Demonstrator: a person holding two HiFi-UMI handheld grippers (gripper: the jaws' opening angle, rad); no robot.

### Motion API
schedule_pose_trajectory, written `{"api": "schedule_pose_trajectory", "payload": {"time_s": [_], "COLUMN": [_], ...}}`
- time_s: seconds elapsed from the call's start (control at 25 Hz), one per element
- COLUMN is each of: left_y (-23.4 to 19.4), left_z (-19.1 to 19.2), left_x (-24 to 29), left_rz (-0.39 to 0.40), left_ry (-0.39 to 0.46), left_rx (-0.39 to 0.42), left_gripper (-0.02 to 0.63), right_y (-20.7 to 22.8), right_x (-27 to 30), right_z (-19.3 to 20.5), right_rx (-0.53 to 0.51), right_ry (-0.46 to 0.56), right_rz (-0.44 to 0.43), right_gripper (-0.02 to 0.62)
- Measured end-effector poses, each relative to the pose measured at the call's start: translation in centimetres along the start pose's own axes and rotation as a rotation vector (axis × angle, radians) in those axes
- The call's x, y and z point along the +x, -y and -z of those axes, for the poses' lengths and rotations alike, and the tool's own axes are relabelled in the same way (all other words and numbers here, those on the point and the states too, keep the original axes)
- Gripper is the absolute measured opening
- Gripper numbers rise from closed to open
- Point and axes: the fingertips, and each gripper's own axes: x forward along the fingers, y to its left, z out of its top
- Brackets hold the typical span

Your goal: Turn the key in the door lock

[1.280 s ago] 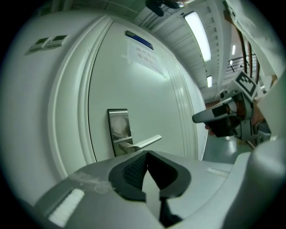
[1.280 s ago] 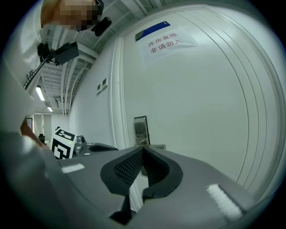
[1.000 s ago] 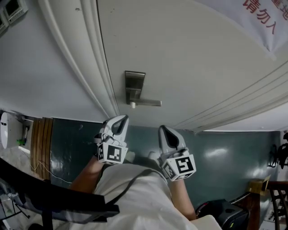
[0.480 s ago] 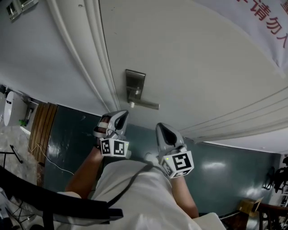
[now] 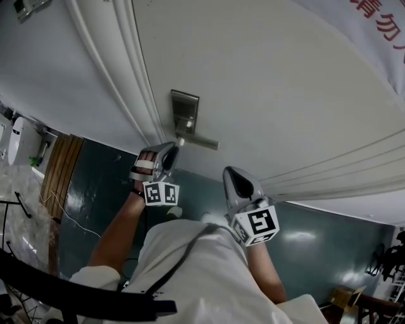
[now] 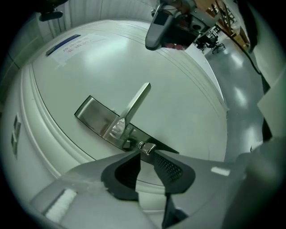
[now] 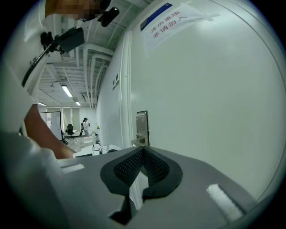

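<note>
A brushed-metal lock plate (image 5: 183, 114) with a lever handle (image 5: 201, 142) sits on the white door (image 5: 272, 82). In the left gripper view a small key (image 6: 146, 146) sticks out of the plate (image 6: 96, 117) below the lever (image 6: 136, 100). My left gripper (image 6: 146, 154) is right at the key. Its jaws are opening, and the key head stands just ahead of the tips without being pinched. In the head view that gripper (image 5: 172, 149) reaches under the handle. My right gripper (image 5: 230, 172) hangs back to the right of the lock, its tips (image 7: 143, 149) shut on nothing.
The door frame moulding (image 5: 120, 69) runs just left of the lock. A sign with red lettering (image 5: 380, 19) hangs on the door at the upper right. A dark glossy floor (image 5: 316, 234) lies below, with a wooden panel (image 5: 60, 171) at the left.
The left gripper has rolled and moved in toward the lock plate, and its jaws have parted. The right gripper has drifted slightly to the right.
</note>
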Motion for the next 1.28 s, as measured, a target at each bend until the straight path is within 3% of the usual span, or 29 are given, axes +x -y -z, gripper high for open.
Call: {"api": "schedule_pose_trajectory", "payload": {"time_s": [0.24,0.36,0.52,0.84,1.28], "left_y": [0.6,0.7,0.1,0.7,0.4], "left_z": [0.0,-0.2,-1.0,-1.1,-0.6], "left_x": [0.8,1.2,1.7,2.6,3.5], "left_rz": [-0.017,-0.04,-0.09,-0.102,-0.116], "left_ry": [-0.023,-0.032,-0.025,-0.032,-0.052], "left_rx": [0.11,0.151,0.157,0.213,0.222], "left_gripper": [0.186,0.186,0.165,0.1,0.087], "right_y": [0.6,0.9,1.2,1.4,2.1], "right_x": [0.0,0.1,0.1,-0.1,0.1], "right_z": [0.3,0.5,0.6,0.6,0.5], "right_rx": [0.007,0.014,0.013,0.039,0.041], "right_ry": [-0.019,-0.025,-0.02,-0.019,-0.015], "right_rz": [-0.004,-0.006,-0.006,-0.01,0.008], "right_gripper": [0.008,0.008,0.009,0.008,0.008]}}
